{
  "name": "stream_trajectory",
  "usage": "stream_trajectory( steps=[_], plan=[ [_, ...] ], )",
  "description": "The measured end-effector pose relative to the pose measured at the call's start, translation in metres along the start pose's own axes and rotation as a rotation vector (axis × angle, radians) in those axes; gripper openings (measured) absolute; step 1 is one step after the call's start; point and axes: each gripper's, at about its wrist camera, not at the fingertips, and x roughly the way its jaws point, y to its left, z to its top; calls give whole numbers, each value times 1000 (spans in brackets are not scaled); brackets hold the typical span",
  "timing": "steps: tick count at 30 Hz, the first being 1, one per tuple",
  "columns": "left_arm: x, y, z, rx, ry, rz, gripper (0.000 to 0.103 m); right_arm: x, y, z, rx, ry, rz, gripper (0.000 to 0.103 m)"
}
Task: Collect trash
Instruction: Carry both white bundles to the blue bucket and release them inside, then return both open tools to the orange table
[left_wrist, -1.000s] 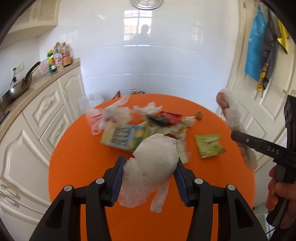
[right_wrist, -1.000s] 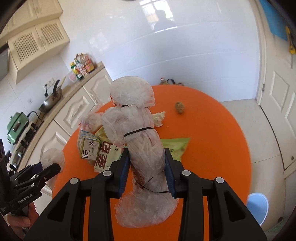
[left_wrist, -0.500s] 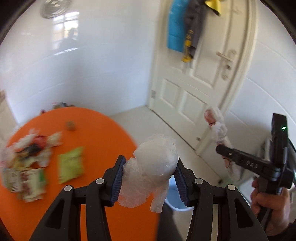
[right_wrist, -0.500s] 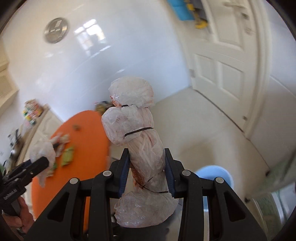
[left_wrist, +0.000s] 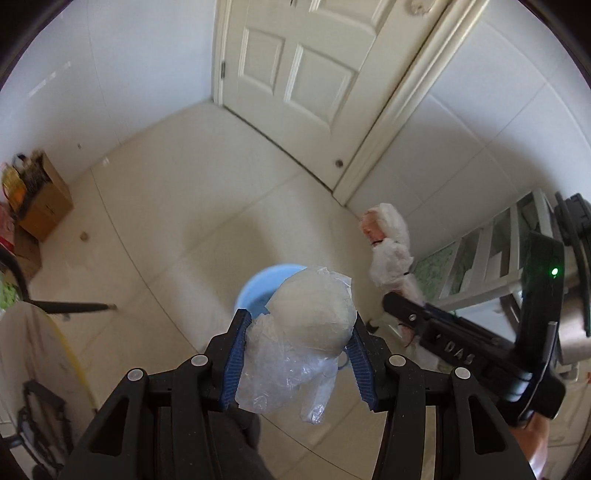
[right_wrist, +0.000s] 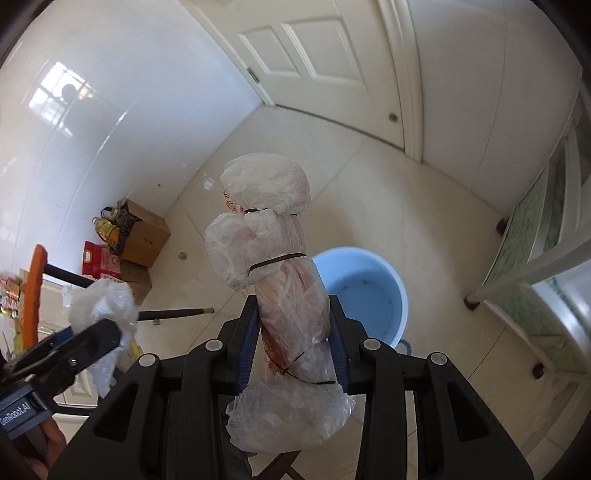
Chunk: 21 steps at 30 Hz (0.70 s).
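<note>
Both grippers hang over the pale tiled floor (left_wrist: 177, 206), each clenched on a piece of trash, and the step in hand looks like the drop into the blue bin (right_wrist: 373, 291), which stands on the floor near the white door (left_wrist: 295, 66). The left gripper (left_wrist: 297, 354) grasps a crumpled clear plastic bag (left_wrist: 306, 332) between its blue pads, directly over the bin's rim. The right gripper (right_wrist: 293, 343) clamps a long plastic-wrapped bundle (right_wrist: 277, 280) around its lower middle; the bin sits just beyond and to the right of it. To do this well, I would bring each load squarely over the bin's mouth before letting go, the right one especially, since the bundle is long and could tip over the rim. The bag is thin, translucent and puffed round, with loose tails hanging below. The bundle is whitish film cinched by dark ties, reddish-orange showing through.
</note>
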Motion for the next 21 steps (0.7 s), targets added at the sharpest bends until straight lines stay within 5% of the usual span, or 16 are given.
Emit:
stream_trajectory(
  steps=[6,8,11,19,21],
  plan=[
    [44,-1,26,12,96,6,53,40,-25,7,67,54,13,38],
    [54,6,47,35,125,34,68,45,-29,9,81,58,13,40],
    [52,2,49,63,118,83,88,42,-33,11,106,37,-20,65],
    [42,3,80,64,86,128,90,13,-25,4,117,-25,-39,101],
    [23,-1,74,72,49,138,91,-1,-20,2,122,-53,-43,103]
  ],
)
